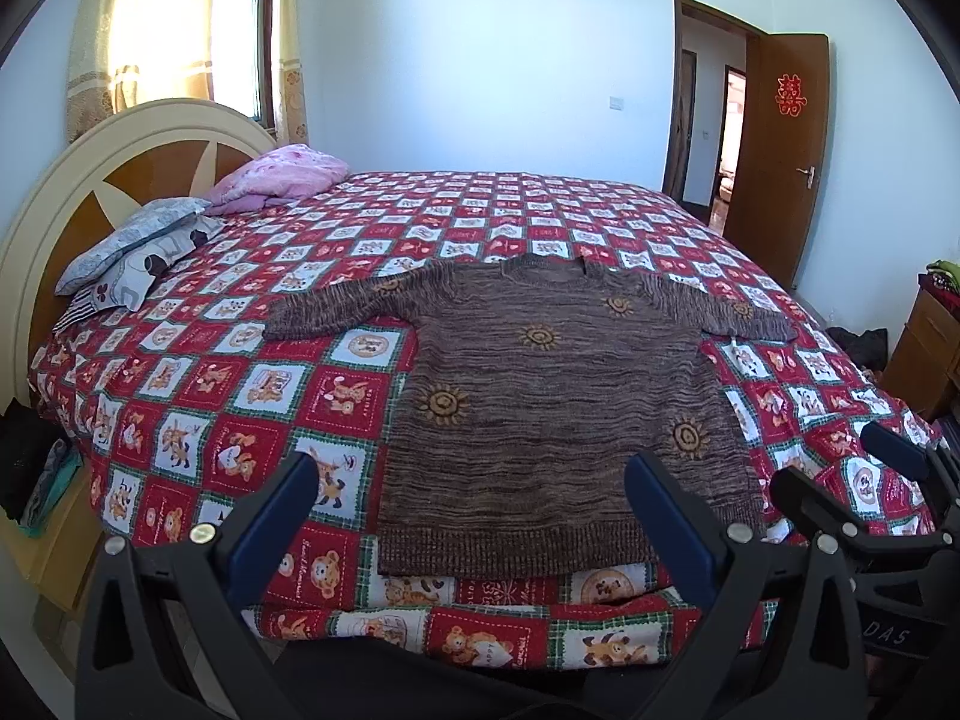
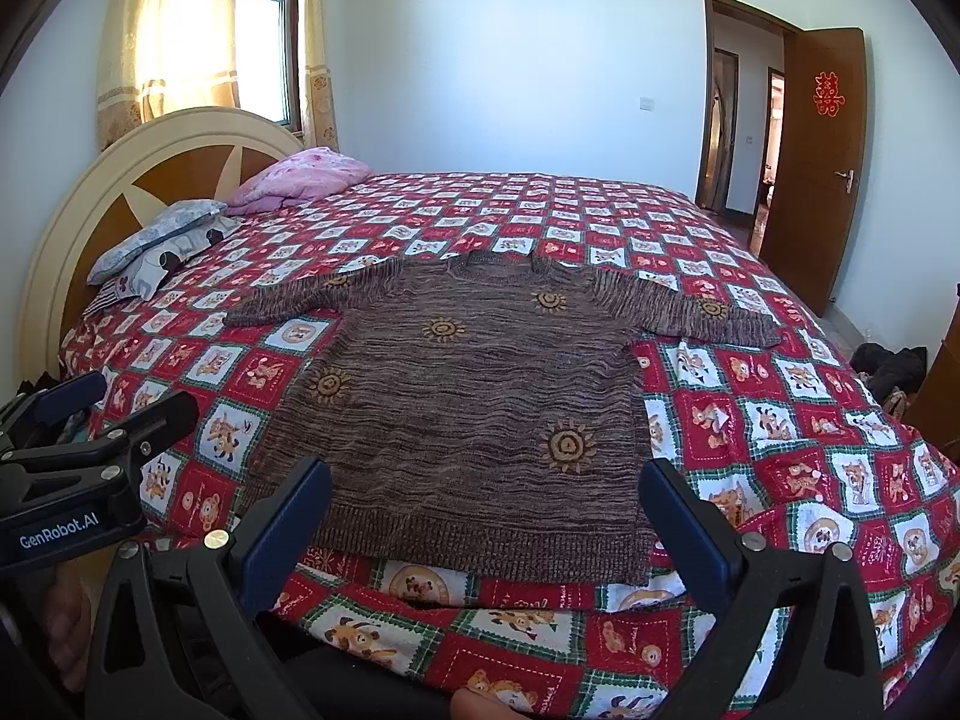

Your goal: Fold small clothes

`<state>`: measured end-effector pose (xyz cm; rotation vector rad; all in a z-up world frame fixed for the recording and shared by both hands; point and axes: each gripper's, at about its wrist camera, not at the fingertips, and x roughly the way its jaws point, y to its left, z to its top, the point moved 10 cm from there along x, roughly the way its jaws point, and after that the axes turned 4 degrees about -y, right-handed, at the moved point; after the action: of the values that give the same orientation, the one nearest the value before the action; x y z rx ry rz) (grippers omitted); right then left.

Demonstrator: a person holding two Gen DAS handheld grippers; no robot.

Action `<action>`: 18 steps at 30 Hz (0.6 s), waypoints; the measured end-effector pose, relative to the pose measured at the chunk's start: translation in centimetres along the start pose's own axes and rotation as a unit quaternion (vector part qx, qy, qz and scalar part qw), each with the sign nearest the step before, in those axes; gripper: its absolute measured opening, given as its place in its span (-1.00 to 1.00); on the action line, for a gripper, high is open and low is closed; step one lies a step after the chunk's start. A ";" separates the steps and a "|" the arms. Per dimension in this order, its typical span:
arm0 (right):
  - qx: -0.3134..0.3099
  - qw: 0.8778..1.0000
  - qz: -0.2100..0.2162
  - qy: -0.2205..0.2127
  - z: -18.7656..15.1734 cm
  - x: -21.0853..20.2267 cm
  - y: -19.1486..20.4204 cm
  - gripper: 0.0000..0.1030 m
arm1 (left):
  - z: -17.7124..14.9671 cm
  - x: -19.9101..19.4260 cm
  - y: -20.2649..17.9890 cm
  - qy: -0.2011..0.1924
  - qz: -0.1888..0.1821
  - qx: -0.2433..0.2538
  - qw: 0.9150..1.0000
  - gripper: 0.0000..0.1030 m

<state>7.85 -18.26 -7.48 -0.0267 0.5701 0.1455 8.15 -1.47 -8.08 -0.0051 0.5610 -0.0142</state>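
We've got open bedspread (image 2: 780, 396) all around the sweater (image 2: 468, 396); only the pillows (image 2: 162, 240) by the headboard (image 2: 78, 204) crowd the far-left corner.

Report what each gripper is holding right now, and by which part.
Nothing is held. The left gripper and the right gripper are both open, short of the brown sweater, which lies flat on the bed.

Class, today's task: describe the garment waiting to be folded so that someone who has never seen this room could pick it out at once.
Start at the big bed with the red-and-white checked teddy-bear quilt. Near its front edge lies a brown knitted sweater, spread flat with both sleeves out to the sides. Unlike the pink bundle and grey pillow up by the headboard, it is dark, streaky brown with yellow sun motifs.
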 end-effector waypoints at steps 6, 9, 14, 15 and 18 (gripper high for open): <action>0.004 1.000 0.000 0.004 -0.2 0.6 -0.3 0.98 | 0.0 0.7 -0.3 0.018 -0.014 0.001 1.000 1.00; 0.012 1.000 -0.001 0.010 -0.5 1.4 -0.9 0.98 | -0.4 1.3 -0.9 0.029 -0.026 0.006 0.999 1.00; 0.026 0.999 0.014 0.012 -0.7 2.6 -1.7 0.98 | -0.2 2.3 -1.3 0.039 -0.043 0.012 0.998 1.00; 0.025 1.000 0.012 0.012 -0.7 2.8 -1.8 0.98 | 0.0 2.5 -1.2 0.038 -0.042 0.013 0.998 1.00; 0.030 0.999 0.018 0.017 -0.5 3.9 -2.7 0.98 | 0.7 3.6 -1.0 0.031 -0.034 0.021 0.999 1.00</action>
<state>11.23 -20.44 -10.09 0.0403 0.6086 0.1623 11.54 -2.54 -9.34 0.0176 0.6223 -0.0934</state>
